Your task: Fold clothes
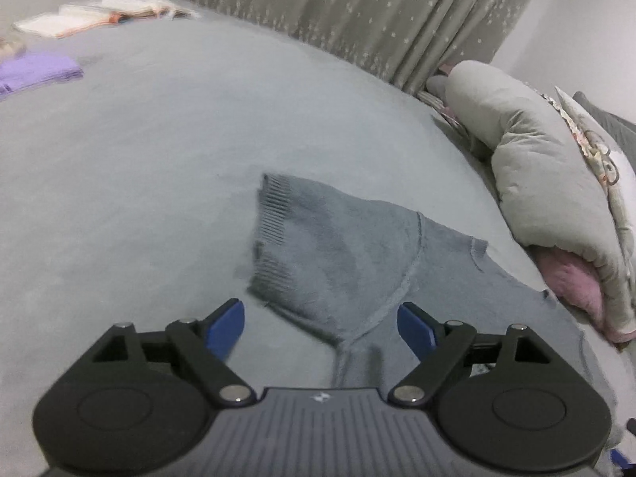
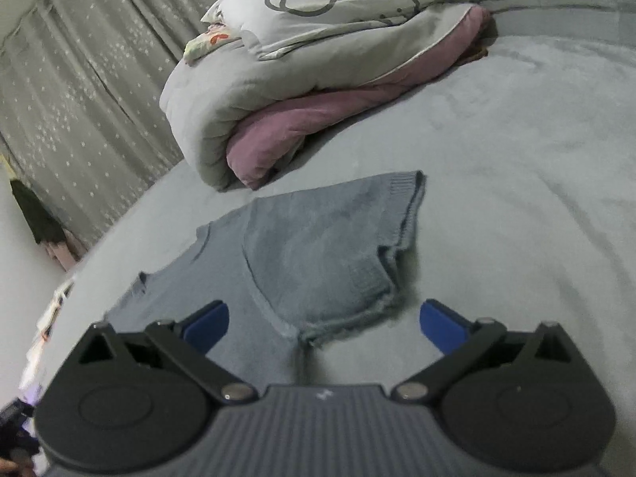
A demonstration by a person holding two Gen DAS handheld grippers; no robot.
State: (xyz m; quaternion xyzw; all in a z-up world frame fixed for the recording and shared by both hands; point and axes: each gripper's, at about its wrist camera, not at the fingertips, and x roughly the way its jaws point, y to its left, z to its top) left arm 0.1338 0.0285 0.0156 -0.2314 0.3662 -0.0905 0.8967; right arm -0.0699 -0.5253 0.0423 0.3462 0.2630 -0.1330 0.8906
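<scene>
Both tongs released and empty, the left gripper and right gripper hover at either armpit of a grey knit top spread on the bed, where pinching each sleeve's cuff edge looks wisest.

Sweater body runs under the left claw housing, lower part hidden; same in the right wrist view, hem end lost behind the right claw. Sleeve cuff edge motion-blurred. Far left, pale folded stack smeared, item count unreadable. Purple fabric cut by left frame edge. Quilt pile cropped at top edge. Dark object bottom-left, unidentifiable.
</scene>
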